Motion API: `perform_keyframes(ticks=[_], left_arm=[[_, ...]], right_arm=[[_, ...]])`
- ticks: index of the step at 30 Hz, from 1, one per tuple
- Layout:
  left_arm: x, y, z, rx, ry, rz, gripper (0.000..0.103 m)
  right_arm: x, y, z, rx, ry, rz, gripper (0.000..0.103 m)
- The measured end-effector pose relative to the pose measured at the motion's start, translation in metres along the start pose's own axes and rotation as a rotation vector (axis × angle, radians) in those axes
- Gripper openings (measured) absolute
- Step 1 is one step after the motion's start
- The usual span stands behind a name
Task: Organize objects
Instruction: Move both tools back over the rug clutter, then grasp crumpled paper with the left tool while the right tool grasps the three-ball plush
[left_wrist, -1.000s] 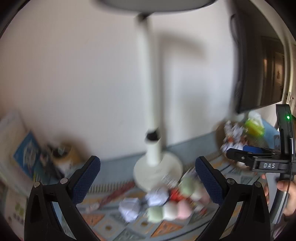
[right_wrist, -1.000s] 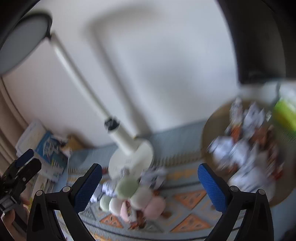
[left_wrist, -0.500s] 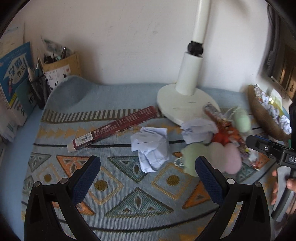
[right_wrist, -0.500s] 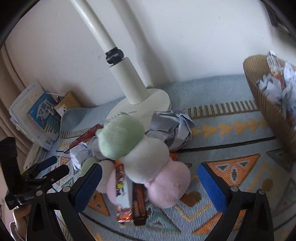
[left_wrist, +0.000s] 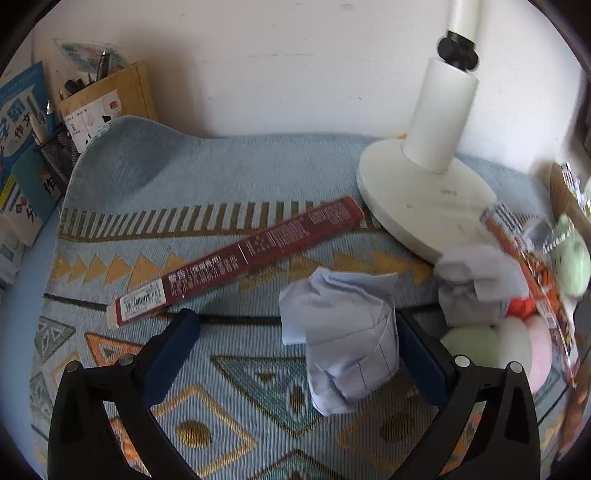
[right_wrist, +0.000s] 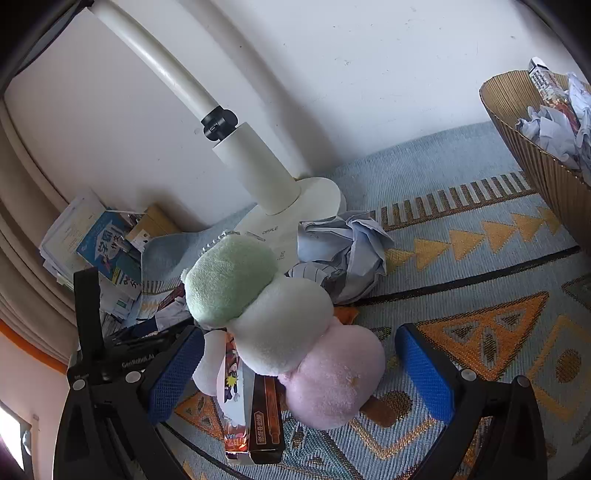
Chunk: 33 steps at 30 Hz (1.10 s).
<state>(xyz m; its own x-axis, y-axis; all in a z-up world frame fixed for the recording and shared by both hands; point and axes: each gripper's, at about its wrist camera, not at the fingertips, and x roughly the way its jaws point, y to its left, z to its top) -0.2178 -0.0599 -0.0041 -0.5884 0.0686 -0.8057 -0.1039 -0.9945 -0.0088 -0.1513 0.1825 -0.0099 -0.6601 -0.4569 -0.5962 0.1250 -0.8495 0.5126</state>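
In the left wrist view my left gripper (left_wrist: 295, 350) is open and low over the patterned mat (left_wrist: 221, 387). A crumpled pale-blue paper ball (left_wrist: 340, 339) lies between its fingers, close to the right finger (left_wrist: 417, 354). A long red box (left_wrist: 240, 258) lies just beyond. In the right wrist view my right gripper (right_wrist: 301, 369) is open around the pink end of a plush toy (right_wrist: 284, 325) made of green, white and pink balls. Two narrow boxes (right_wrist: 255, 413) lie under the plush. A second crumpled paper (right_wrist: 343, 251) rests against the lamp base (right_wrist: 291, 214).
A ribbed tan basket (right_wrist: 535, 147) holding crumpled papers stands at the right. The white lamp's base (left_wrist: 424, 199) sits at the back by the wall. A pen holder (left_wrist: 107, 99) and stacked books (left_wrist: 22, 147) fill the far left corner.
Both grippers have dropped toward the mat and moved in. The left now straddles the paper ball, the right now straddles the plush toy. Both stay open.
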Motion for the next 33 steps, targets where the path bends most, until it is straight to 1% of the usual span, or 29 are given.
perform_keyframes(ticks=[2, 7, 10, 11, 12, 13, 14, 15, 18, 21, 24, 28, 33], left_arm=[[-0.002, -0.003, 0.000, 0.002, 0.001, 0.001, 0.103], [-0.008, -0.007, -0.002, 0.001, -0.001, -0.001, 0.103], [-0.006, -0.005, -0.002, 0.001, -0.001, -0.002, 0.103], [-0.007, -0.005, -0.002, 0.001, -0.001, -0.002, 0.103], [-0.007, -0.005, -0.002, 0.001, -0.002, -0.004, 0.103], [-0.007, -0.004, -0.002, -0.001, -0.003, -0.007, 0.098], [-0.009, -0.006, -0.001, -0.001, -0.014, -0.004, 0.089], [-0.017, -0.007, -0.002, -0.002, -0.049, -0.005, 0.052], [-0.023, -0.009, -0.005, -0.009, -0.062, -0.045, 0.051], [-0.026, -0.011, -0.005, -0.024, -0.067, -0.045, 0.053], [-0.033, -0.012, -0.007, -0.042, -0.080, -0.024, 0.054], [-0.046, -0.016, -0.010, -0.043, -0.124, -0.007, 0.054], [-0.062, -0.025, -0.016, -0.035, -0.169, 0.024, 0.055]], right_arm=[[-0.001, -0.001, 0.000, 0.005, -0.003, 0.005, 0.103], [-0.006, -0.009, -0.001, 0.055, -0.031, 0.051, 0.103], [-0.006, -0.006, -0.002, 0.041, -0.024, 0.031, 0.102], [-0.006, -0.005, -0.003, 0.040, -0.021, 0.032, 0.097], [-0.002, -0.007, -0.003, 0.049, 0.005, 0.045, 0.062], [-0.003, -0.009, -0.004, 0.058, -0.003, 0.048, 0.062], [-0.002, -0.009, -0.005, 0.059, -0.004, 0.046, 0.062], [-0.002, -0.008, -0.005, 0.057, -0.004, 0.044, 0.062], [-0.004, -0.009, -0.005, 0.056, -0.014, 0.044, 0.062], [-0.011, -0.007, -0.005, 0.055, -0.050, 0.045, 0.062], [-0.013, -0.006, -0.003, 0.051, -0.060, 0.064, 0.062], [-0.018, -0.003, -0.001, 0.055, -0.083, 0.094, 0.062], [-0.031, -0.002, 0.004, 0.069, -0.144, 0.109, 0.062]])
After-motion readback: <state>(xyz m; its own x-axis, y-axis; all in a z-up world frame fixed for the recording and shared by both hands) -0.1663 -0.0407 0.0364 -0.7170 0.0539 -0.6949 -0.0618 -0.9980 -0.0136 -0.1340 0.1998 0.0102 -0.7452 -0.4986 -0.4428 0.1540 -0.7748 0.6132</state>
